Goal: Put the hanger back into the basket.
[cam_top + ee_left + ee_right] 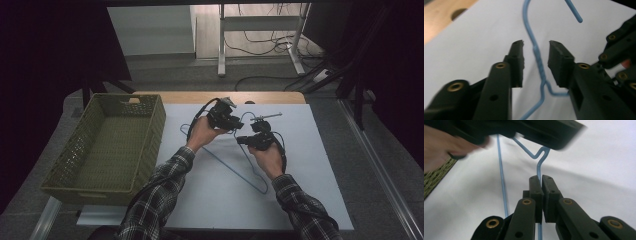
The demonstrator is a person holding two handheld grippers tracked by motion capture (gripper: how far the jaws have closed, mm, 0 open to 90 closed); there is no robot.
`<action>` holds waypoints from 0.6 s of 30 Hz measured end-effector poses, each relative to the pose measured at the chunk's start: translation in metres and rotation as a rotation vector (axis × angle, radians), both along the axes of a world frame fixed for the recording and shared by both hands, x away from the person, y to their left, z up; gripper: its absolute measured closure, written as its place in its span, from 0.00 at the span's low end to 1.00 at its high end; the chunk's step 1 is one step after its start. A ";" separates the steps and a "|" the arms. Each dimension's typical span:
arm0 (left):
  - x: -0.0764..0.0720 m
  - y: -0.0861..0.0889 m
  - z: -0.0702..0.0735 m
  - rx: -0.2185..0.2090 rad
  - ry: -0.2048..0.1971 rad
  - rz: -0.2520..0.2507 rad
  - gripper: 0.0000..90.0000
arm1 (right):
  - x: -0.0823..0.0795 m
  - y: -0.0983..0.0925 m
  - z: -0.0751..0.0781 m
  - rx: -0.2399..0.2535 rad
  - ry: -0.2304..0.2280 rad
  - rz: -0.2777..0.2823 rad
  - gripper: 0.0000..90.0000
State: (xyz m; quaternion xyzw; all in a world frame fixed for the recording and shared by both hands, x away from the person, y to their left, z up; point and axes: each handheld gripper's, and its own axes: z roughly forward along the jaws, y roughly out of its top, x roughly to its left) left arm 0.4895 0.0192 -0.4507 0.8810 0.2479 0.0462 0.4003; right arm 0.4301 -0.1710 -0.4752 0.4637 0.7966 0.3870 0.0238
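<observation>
A blue wire hanger [235, 167] lies across the white tabletop [300, 175], its hook end raised between the two hands. In the left gripper view the twisted neck of the hanger [539, 61] runs up between the jaws of my left gripper [535, 43]; they stand apart and neither pad touches the wire. My right gripper [541, 178] is shut on the hanger wire [539, 161] just below the bend at the neck. From above, the left gripper [231, 122] and the right gripper [245, 141] sit close together over the middle of the table.
A green woven basket [160, 117] stands at the table's left side, with nothing in it. A strip of bare wood [200, 96] runs along the far edge. Desk legs and cables [260, 45] lie on the floor beyond.
</observation>
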 end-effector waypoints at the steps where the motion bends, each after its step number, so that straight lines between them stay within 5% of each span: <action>1: -0.002 0.004 0.005 0.002 -0.009 0.002 0.62 | -0.001 -0.001 0.002 -0.001 -0.001 0.009 0.97; 10: -0.023 0.030 0.037 0.005 -0.014 0.014 0.43 | -0.013 -0.012 0.020 0.003 -0.037 0.045 0.97; 18: -0.032 0.026 0.026 0.073 -0.003 -0.099 0.40 | -0.024 -0.021 0.033 0.008 -0.060 0.067 0.97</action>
